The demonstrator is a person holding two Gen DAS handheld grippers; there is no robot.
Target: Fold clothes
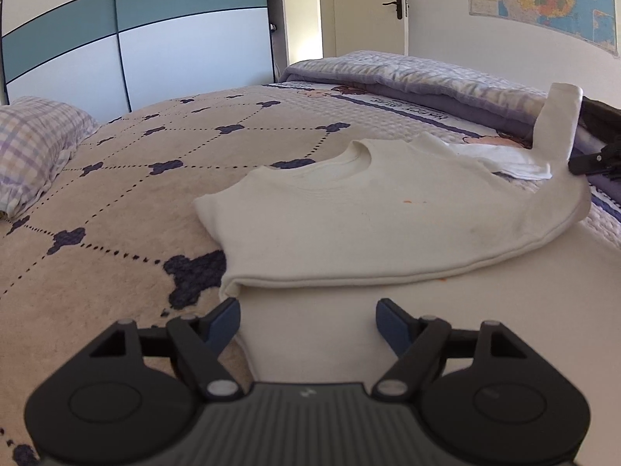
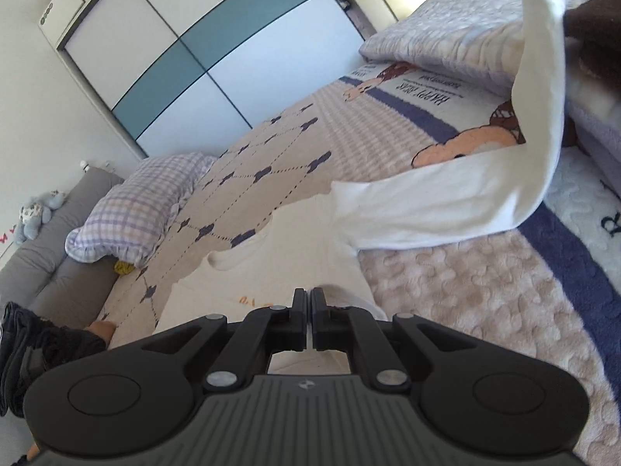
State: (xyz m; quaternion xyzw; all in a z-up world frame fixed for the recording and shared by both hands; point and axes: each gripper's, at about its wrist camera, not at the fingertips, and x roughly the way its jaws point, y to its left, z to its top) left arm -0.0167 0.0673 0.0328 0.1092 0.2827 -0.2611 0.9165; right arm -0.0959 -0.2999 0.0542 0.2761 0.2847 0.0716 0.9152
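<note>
On a bed spread with a beige fleece blanket dotted with navy clover shapes, one cream long-sleeved cotton sweatshirt lies chest-up, its near side already doubled over into a thick fold. Left of the sweatshirt, a single lilac-checked pillow rests at the blanket's edge. Just short of the sweatshirt's folded hem, the left gripper hovers with its blue-padded jaws spread wide, holding nothing. Right of the sweatshirt's collar, one sleeve rises off the bed and stands nearly upright against a folded lavender quilt. The right gripper sits low over the sweatshirt's body with its jaws drawn almost together; whether cloth is pinched between them cannot be told. From its view the raised sleeve arcs overhead and its top end runs out of sight. The fabric looks soft, light and limp, likely to sag and slide on the fleece; the thick hem, cuff or shoulder seam seems the surest place to take hold. Two grippers, one garment, one pillow.
</note>
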